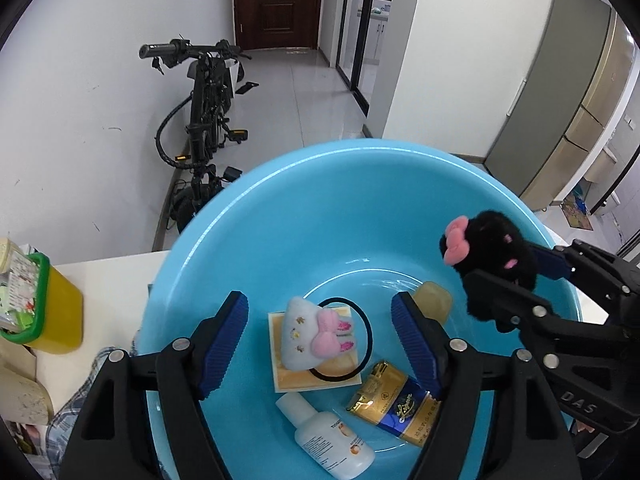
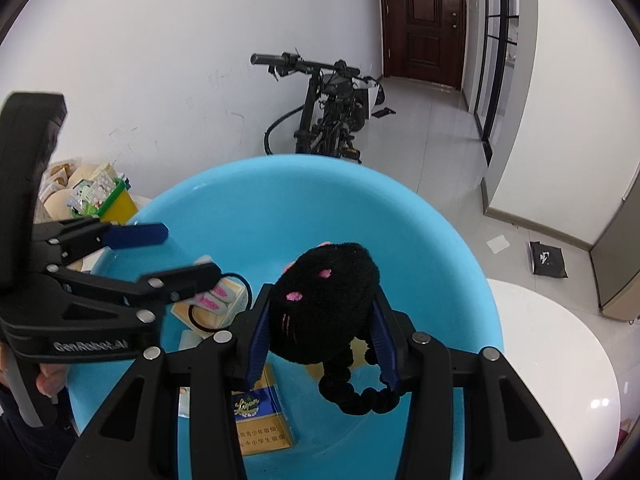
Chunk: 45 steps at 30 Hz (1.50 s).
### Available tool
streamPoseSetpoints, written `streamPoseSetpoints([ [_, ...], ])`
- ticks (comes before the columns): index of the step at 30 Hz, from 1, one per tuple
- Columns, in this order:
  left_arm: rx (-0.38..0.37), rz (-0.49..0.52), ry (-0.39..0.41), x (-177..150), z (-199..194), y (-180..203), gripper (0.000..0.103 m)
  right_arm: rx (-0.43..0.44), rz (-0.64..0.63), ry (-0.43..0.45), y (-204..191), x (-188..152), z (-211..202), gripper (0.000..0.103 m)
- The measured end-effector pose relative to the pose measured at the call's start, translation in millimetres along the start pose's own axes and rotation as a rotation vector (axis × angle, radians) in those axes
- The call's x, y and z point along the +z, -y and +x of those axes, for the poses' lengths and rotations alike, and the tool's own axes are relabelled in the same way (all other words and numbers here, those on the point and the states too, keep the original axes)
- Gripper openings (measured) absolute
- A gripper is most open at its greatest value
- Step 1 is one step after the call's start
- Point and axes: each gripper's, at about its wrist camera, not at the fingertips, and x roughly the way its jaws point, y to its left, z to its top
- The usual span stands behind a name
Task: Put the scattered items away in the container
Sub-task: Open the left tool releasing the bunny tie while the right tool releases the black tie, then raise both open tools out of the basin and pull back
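A blue basin [image 1: 256, 216] fills both views [image 2: 420, 220]. In it lie a white plush hair tie [image 1: 312, 338] on a yellow card [image 1: 280, 376], a white bottle [image 1: 332, 436], a blue and gold cigarette pack [image 1: 396, 404] and an amber soap bar [image 1: 434, 300]. My left gripper [image 1: 320, 338] is open and empty over the basin. My right gripper [image 2: 320, 336] is shut on a black plush hair tie [image 2: 324, 304] and holds it above the basin, as the left wrist view shows [image 1: 492, 256]. The left gripper [image 2: 176, 252] also shows in the right wrist view.
The basin stands on a white table [image 2: 560, 360]. A yellow bin with a green rim [image 1: 52, 308], full of packets, stands at the left. A plaid cloth [image 1: 80, 400] lies by the basin. A black bicycle [image 1: 204, 112] leans on the far wall.
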Motion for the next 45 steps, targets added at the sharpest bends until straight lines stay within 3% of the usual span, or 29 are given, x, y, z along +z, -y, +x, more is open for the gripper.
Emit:
streamPoseSetpoints([
  [6, 0.007, -0.012, -0.012, 0, 2, 0, 0.076, 0.010, -0.082, -0.148, -7, -10, 24, 0.046],
  [23, 0.014, 0.012, -0.028, 0, 9, 3, 0.076, 0.033, -0.020, -0.193, 3, -13, 26, 0.048],
  [26, 0.017, 0.011, -0.026, 0, 9, 2, 0.076, 0.041, 0.010, -0.204, 7, -10, 28, 0.060],
  [33, 0.018, 0.007, -0.023, 0, 10, 0, 0.076, 0.059, 0.030, -0.207, 6, -9, 29, 0.068],
  [37, 0.012, 0.008, -0.019, 0, 10, 0, 0.076, 0.055, 0.045, -0.161, 6, -5, 21, 0.072],
  [40, 0.004, -0.003, 0.010, 2, 3, -1, 0.076, 0.038, 0.056, -0.121, 5, -3, 16, 0.082],
  [45, 0.013, -0.032, 0.103, 5, -15, -5, 0.077, 0.010, 0.096, -0.052, 10, 1, 3, 0.083],
])
